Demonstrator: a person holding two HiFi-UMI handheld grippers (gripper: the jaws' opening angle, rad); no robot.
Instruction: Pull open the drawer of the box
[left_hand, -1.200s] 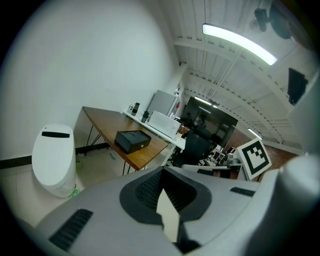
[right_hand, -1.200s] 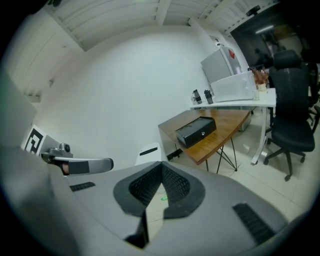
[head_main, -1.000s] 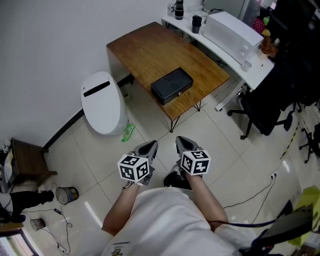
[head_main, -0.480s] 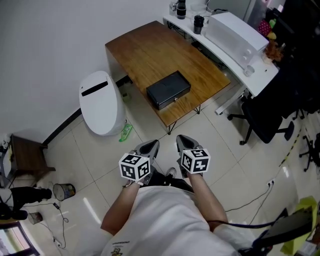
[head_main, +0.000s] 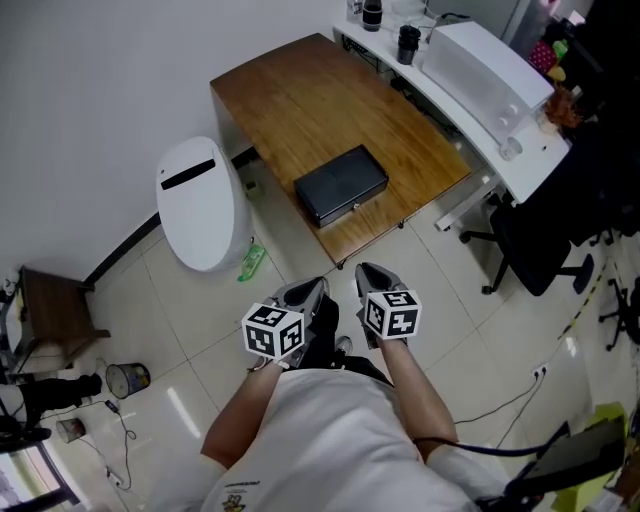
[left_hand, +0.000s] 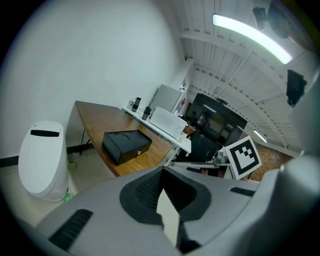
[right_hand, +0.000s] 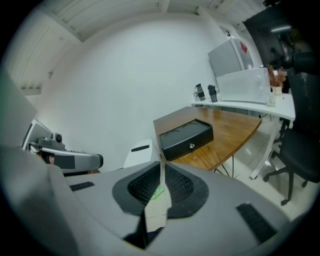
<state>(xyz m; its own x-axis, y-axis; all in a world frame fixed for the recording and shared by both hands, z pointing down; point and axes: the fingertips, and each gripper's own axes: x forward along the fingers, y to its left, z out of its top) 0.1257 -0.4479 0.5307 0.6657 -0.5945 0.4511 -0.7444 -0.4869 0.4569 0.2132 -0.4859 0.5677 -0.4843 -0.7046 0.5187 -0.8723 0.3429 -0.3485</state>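
Head view: the black box (head_main: 342, 186) sits near the front edge of the wooden surface (head_main: 300, 90), ahead of both grippers and well apart from them. The left hand-held gripper (head_main: 308, 290) is pressed together and empty. The right hand-held gripper (head_main: 368, 273) has jaws that have just been opening, though their tips look together, with nothing between.

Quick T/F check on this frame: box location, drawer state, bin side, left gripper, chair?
1. The black box sits on the wooden table. True.
2. Its drawer is pulled out. False: the front sits flush, closed.
3. In the head view, the white bin stands right of the table. False: it stands left of it.
4. The left gripper grips the box. False: it is well short of the table, with nothing between its jaws.
5. A black office chair stands by the white desk. True.
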